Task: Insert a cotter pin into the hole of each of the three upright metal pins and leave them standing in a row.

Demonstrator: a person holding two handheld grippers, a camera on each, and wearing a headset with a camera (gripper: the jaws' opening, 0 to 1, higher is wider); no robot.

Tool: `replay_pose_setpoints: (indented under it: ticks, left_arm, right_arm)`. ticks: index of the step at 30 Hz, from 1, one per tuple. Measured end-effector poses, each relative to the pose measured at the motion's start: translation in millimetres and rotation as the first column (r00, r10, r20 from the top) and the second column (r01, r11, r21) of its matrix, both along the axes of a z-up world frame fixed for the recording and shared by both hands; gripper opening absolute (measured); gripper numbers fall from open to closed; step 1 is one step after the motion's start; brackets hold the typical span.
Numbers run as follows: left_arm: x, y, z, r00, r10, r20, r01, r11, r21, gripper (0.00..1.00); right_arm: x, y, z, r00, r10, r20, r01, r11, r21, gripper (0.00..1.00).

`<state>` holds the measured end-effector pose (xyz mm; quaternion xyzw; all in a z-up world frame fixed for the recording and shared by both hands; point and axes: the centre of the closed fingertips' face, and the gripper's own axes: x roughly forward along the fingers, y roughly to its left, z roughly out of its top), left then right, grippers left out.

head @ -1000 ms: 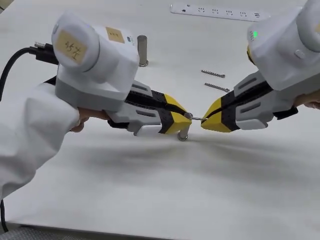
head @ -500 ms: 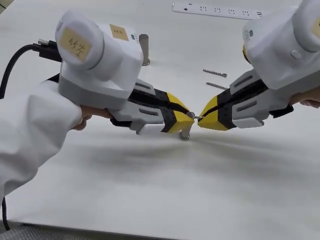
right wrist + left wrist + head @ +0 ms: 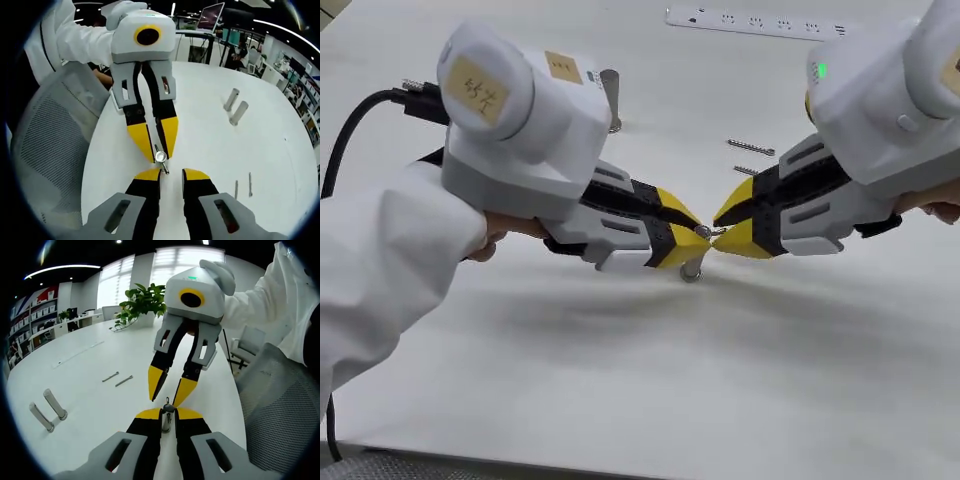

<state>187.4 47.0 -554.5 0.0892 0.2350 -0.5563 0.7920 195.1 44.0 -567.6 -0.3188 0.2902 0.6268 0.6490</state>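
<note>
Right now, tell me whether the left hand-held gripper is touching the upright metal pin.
Touching. In the left gripper view, the left hand-held gripper has both jaws closed against the metal pin, with no gap on either side.

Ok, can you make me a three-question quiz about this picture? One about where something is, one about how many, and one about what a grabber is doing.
1. Where do the two spare metal pins stand?
A on the table
B in a box
C on the floor

2. How many loose cotter pins lie on the table?
A one
B two
C five

3. What is the left gripper doing?
A hanging wide open
B gripping an upright pin
C lying down

Answers:
1 A, both stand upright on the white top.
2 B, two lie side by side beyond the right gripper.
3 B, its jaws clamp the held pin.
</note>
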Motion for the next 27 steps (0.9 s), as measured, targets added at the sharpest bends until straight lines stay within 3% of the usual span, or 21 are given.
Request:
replay_pose_setpoints:
  ticks: [14,27]
  left_arm:
    - [2.1,-0.3,1.3,1.000,0.001,0.004,-0.001,1.000,0.001,0.06]
    - [2.9,0.4,0.4,1.000,0.000,0.015,0.000,1.000,0.012,0.06]
  right_arm:
    - [-4.2,-5.9,2.9,0.999,-0.014,-0.033,0.014,1.000,0.007,0.00]
    - [-4.9,-3.0,5.4,0.999,-0.015,-0.029,0.015,1.000,0.018,0.00]
